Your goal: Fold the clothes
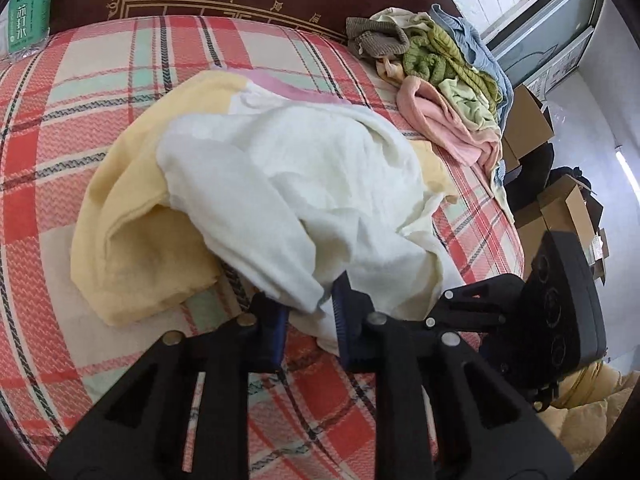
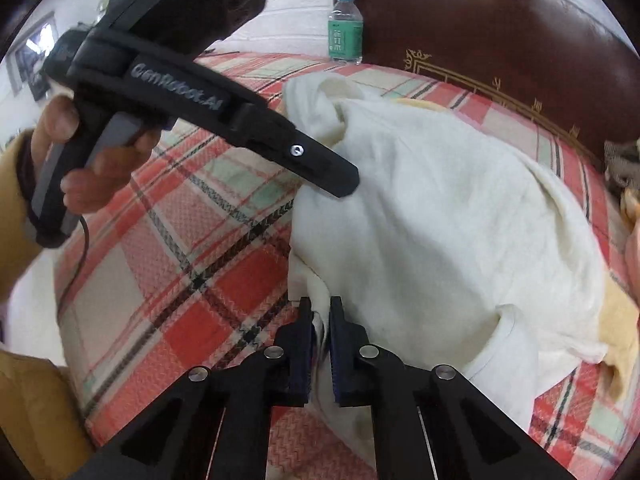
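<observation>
Landmark: the white garment (image 1: 304, 184) – every place below is given from it.
White garment: lies bunched and rumpled on the plaid bedcover (image 1: 80, 92), its near edge lifted off the cover at two points.
Left gripper (image 1: 310, 316): at the garment's near hem; its jaws stand narrow, with a fold of the white cloth between the blue pads, and the pads appear to pinch it.
Right gripper (image 2: 320, 344): at the garment's near edge as the right wrist view shows it – jaws almost together, a thin pleat of white cloth clamped between them.
Person's hand (image 2: 100, 160): left of the garment in the right wrist view, wrapped round the left gripper's grey handle; a mustard sleeve (image 2: 16, 216) runs from the wrist.
Yellow cloth (image 1: 132, 236): under the garment and spilling out to its left, partly covered by it.
Pile of clothes (image 1: 440, 76): beyond the garment to the right, well apart; green, pink, blue and brown pieces heaped together.
Headboard (image 2: 480, 28): dark red-brown, behind the garment.
Water bottle (image 2: 345, 28): behind the garment, upright beside the headboard's end.
Cardboard boxes (image 1: 560, 204): right of the garment, off the bed.
</observation>
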Tool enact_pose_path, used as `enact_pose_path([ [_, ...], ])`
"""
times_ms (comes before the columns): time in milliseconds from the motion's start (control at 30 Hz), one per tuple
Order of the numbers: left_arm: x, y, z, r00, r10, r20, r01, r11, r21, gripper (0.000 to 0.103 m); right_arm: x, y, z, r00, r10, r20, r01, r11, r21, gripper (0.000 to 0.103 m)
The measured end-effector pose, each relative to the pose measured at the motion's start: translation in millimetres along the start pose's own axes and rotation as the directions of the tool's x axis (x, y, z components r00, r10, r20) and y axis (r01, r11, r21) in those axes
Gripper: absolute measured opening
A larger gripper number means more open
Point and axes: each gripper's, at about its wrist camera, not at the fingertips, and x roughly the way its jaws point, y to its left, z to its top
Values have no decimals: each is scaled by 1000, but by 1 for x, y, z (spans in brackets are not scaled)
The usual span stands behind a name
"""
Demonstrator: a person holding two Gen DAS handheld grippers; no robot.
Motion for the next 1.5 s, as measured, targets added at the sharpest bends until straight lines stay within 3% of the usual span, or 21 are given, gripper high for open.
enact_pose_path([
  [67, -11, -4, 0, 1000, -17, -5, 17, 1000, 1, 20, -10, -8, 3, 994, 103, 21, -104, 992, 75, 5],
  [133, -23, -9, -1, 999, -35, -12, 35, 999, 1, 20, -25, -9, 6, 975, 212, 62, -218, 968, 124, 5],
  [300, -63, -24, -17, 999, -48, -12, 49, 999, 23, 20, -61, 13, 9, 891, 427, 154, -446, 886, 126, 5],
  [433, -80, -22, -42, 999, -43, -19, 43, 999, 26, 20, -46, 35, 5, 862, 496, 101, -506, 855, 117, 5],
  [500, -74, -13, -59, 999, -1, -39, 1, 1000, -2, 20, -37, 46, 2, 849, 524, 69, -528, 841, 114, 5],
  [600, -56, 1, -86, 997, 9, -77, -12, 999, -37, 24, -13, 55, -9, 873, 487, -30, -481, 869, 117, 8],
  [633, -51, 5, -94, 997, 11, -82, -14, 999, -45, 32, -10, 56, -13, 880, 472, -46, -465, 878, 115, 11],
  [667, -47, 9, -103, 996, 13, -85, -17, 999, -52, 42, -12, 55, -16, 889, 456, -42, -449, 886, 115, 14],
  [700, -46, 11, -109, 997, 17, -69, -20, 999, -47, 43, -14, 54, -19, 898, 439, -37, -432, 894, 116, 18],
  [767, -55, 13, -117, 1000, -8, -11, 8, 999, -50, 48, -27, 45, -26, 916, 402, 9, -400, 907, 133, 39],
  [800, -60, 14, -119, 1000, 2, 15, -1, 999, -48, 52, -37, 38, -30, 923, 381, 44, -384, 912, 147, 41],
  [867, -71, 16, -125, 998, 22, 66, -19, 999, -43, 70, -52, 22, -38, 945, 312, 93, -325, 927, 189, 43],
  [933, -79, 18, -130, 995, 39, 95, -36, 999, -30, 72, -65, 7, -48, 967, 225, 121, -248, 939, 239, 48],
  [1033, -83, 21, -138, 993, 52, 110, -48, 998, -34, 76, -72, -1, -67, 988, 121, 91, -143, 944, 296, 58],
  [1133, -68, 14, -144, 993, 95, 73, -96, 995, 10, 76, -53, -5, -72, 991, 119, 64, -134, 937, 321, 63],
  [1400, -54, -11, -155, 978, 190, 85, -198, 976, 91, 75, -36, 21, -81, 999, -42, 1, 40, 975, 220, 64],
  [1433, -53, -14, -156, 975, 208, 85, -215, 972, 95, 70, -34, 23, -81, 998, -68, 0, 66, 976, 208, 60],
  [1467, -52, -17, -156, 973, 215, 81, -222, 970, 97, 53, -36, 20, -82, 997, -78, 7, 74, 973, 218, 45],
  [1500, -52, -19, -157, 972, 222, 75, -228, 969, 98, 43, -37, 18, -82, 996, -88, 13, 83, 970, 228, 32],
])
